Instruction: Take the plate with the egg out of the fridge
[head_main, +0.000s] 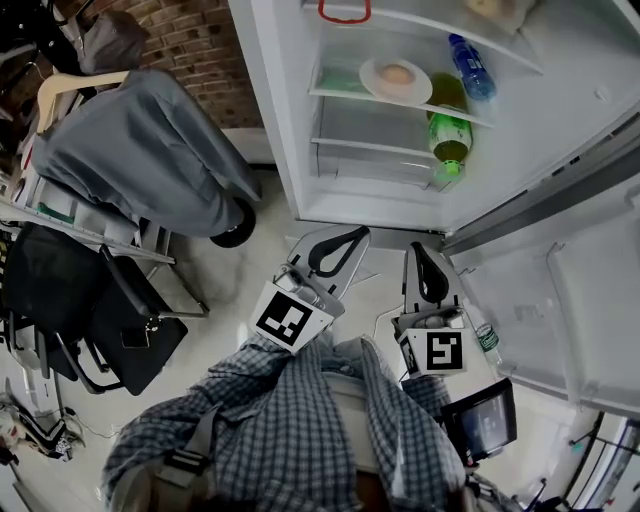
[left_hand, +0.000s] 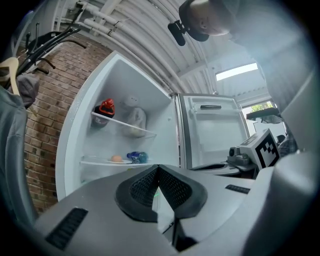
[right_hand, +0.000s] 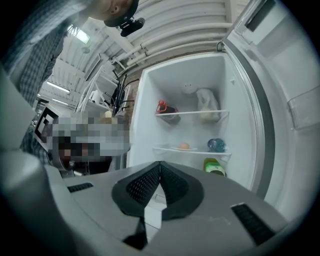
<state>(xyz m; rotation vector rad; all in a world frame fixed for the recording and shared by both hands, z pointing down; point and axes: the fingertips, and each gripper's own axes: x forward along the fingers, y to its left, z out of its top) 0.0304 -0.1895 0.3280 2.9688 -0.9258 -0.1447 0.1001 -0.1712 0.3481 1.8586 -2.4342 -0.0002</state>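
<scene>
White plate (head_main: 372, 80), egg (head_main: 397, 74) on it, shelved beyond left tongs (left_hand: 158, 171), right tongs (right_hand: 160, 167), both pressed together.

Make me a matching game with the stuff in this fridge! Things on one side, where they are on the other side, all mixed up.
Things:
1. egg
2. blue bottle
3. green bottle
4. left gripper

Places:
A. below the shelf that carries the white plate
B. outside the fridge, jaws shut
C. on the white plate
D. lying on the shelf beside the white plate

Pairs: 1-C, 2-D, 3-A, 4-B
</scene>
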